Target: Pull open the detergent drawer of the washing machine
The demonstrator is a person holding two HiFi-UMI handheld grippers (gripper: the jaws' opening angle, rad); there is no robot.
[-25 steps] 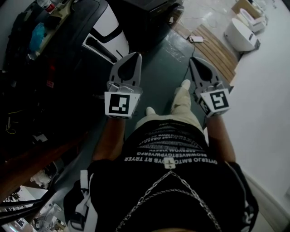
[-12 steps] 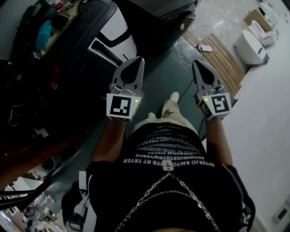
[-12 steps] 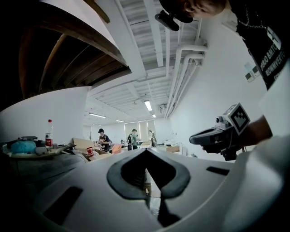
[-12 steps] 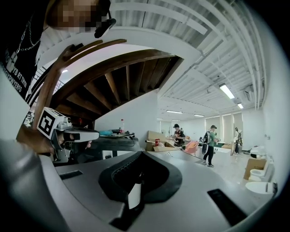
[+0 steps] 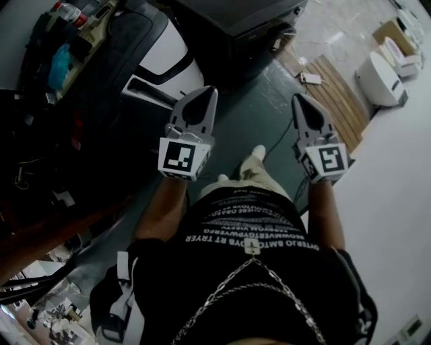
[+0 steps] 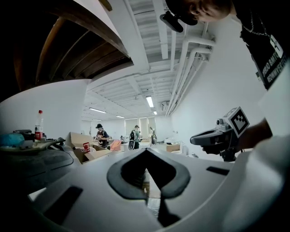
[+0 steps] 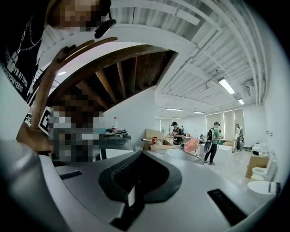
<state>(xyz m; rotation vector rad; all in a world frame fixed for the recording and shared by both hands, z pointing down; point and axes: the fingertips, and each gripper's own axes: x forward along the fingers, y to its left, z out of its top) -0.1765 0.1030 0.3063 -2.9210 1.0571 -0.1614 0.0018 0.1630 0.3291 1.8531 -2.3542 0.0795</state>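
Hard to make out: a dark boxy machine (image 5: 259, 20) is sitting at the top edge of the head view, with its upper part running out of frame. I cannot tell whether it is the washing machine, and no view is showing a detergent drawer clearly enough to place it.
Shadowed side: the surface (image 5: 40, 135) at the left of the head view is lying in deep shadow. Its load is blurring into black apart from a teal bundle (image 5: 59, 54).
Unclear shape: a white panel (image 5: 165, 47) with dark edging is lying between that clutter and the dark machine. What it belongs to is not showing.
Person: a dark printed shirt (image 5: 249, 269) is filling the lower head view and covering the floor beneath. A pale shoe (image 5: 258, 152) is poking out past it.
Floor: open dark green floor (image 5: 249, 111) is stretching from the shoe to the machine, with a thin cable (image 5: 277, 131) trailing across it.
Right side: wooden slats (image 5: 333, 87) and a white toilet (image 5: 380, 77) are standing well apart from the grippers.
Far room: a red-capped bottle (image 6: 39, 129) is standing on the clutter, with cardboard boxes (image 6: 86, 152) beyond it. People (image 6: 134, 136) are standing far back, and a wooden stair underside (image 7: 122, 72) is hanging overhead.
Left gripper (image 6: 145, 154): clenched, the jaws pressing together tip to tip on nothing. It is pointing toward the dark machine, well apart from it.
Right gripper (image 7: 141, 154): clenched the same way and grasping nothing. It is hanging beside the left one, above the floor.
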